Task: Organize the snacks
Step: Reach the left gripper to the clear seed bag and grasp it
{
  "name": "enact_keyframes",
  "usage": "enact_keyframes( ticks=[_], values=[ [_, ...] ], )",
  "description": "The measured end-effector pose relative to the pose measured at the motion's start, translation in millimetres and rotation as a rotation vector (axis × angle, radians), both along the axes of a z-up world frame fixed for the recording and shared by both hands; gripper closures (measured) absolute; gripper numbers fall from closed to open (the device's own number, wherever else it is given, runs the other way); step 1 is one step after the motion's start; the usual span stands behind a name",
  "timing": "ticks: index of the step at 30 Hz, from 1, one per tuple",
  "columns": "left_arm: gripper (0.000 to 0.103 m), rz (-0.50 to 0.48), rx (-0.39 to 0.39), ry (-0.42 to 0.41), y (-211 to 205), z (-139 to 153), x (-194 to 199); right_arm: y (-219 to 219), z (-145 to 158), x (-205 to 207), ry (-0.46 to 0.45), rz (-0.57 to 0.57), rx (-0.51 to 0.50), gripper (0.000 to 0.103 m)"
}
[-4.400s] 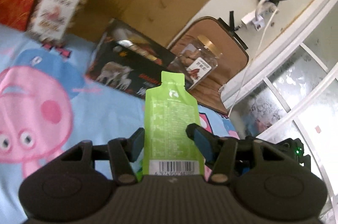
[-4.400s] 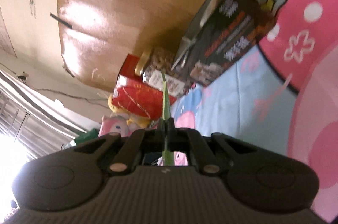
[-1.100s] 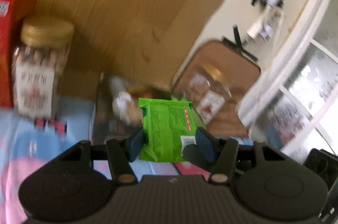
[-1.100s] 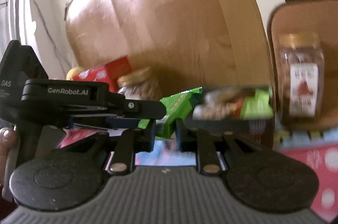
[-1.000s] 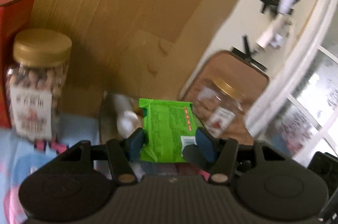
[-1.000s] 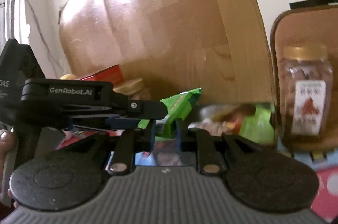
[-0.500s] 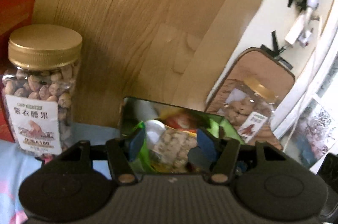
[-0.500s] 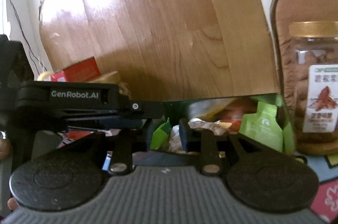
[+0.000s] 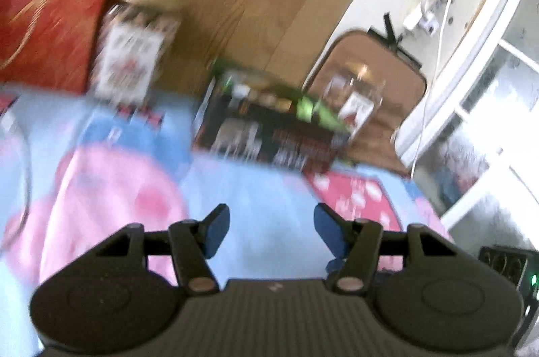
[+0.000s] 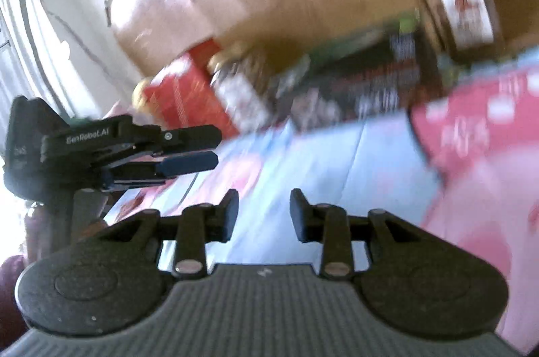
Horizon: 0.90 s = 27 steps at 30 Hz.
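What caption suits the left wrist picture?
Empty open claw over a cartoon blanket, facing a dark snack box.

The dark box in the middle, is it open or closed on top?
Open. The dark box shows green packets and other snacks in its top, though blur hides details.

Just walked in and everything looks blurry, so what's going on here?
A person is tidying snacks with two handheld grippers. Right now the left gripper and right gripper are both open and empty over the cartoon blanket; the right one's jaws have just been opening. The dark snack box with green packets inside stands between two nut jars by a red box.
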<state>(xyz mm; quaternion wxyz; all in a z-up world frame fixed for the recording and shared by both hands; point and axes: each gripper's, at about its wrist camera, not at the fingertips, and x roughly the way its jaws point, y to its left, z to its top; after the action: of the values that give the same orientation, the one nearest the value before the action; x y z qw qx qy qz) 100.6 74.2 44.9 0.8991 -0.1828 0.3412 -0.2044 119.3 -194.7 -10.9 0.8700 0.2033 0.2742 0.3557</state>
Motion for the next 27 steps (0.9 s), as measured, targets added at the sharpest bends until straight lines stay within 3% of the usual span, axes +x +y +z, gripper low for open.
enact_keyframes(
  ticks=[5, 11, 13, 15, 17, 19, 22, 23, 24, 27],
  values=[
    [0.046, 0.032, 0.045, 0.041, 16, -18, -50, 3, -15, -38, 0.073, 0.061, -0.009, 0.065],
    [0.045, 0.07, -0.007, 0.095, 35, -37, -81, 10, -16, -51, 0.098, 0.071, -0.009, 0.064],
    [0.041, 0.066, -0.028, 0.088, 36, -39, -87, 14, -17, -51, 0.116, 0.088, 0.005, 0.064],
    [0.027, 0.056, -0.043, 0.087, 32, -38, -87, 20, -18, -52, 0.122, 0.103, 0.012, 0.063],
    [0.024, 0.047, -0.051, 0.088, 26, -38, -86, 27, -16, -53, 0.103, 0.109, -0.011, 0.063],
    [0.024, 0.031, -0.057, 0.087, 18, -38, -83, 27, -16, -54, 0.099, 0.108, -0.019, 0.065],
    [0.029, 0.026, -0.056, 0.083, 10, -38, -77, 23, -18, -52, 0.107, 0.074, -0.029, 0.081],
    [0.036, 0.025, -0.059, 0.084, 8, -38, -74, 21, -19, -51, 0.107, 0.061, -0.036, 0.086],
    [0.042, 0.024, -0.065, 0.086, 6, -37, -70, 19, -18, -50, 0.105, 0.048, -0.039, 0.086],
    [0.045, 0.007, -0.077, 0.083, -1, -34, -60, 12, -15, -48, 0.075, -0.009, -0.059, 0.087]
  ],
)
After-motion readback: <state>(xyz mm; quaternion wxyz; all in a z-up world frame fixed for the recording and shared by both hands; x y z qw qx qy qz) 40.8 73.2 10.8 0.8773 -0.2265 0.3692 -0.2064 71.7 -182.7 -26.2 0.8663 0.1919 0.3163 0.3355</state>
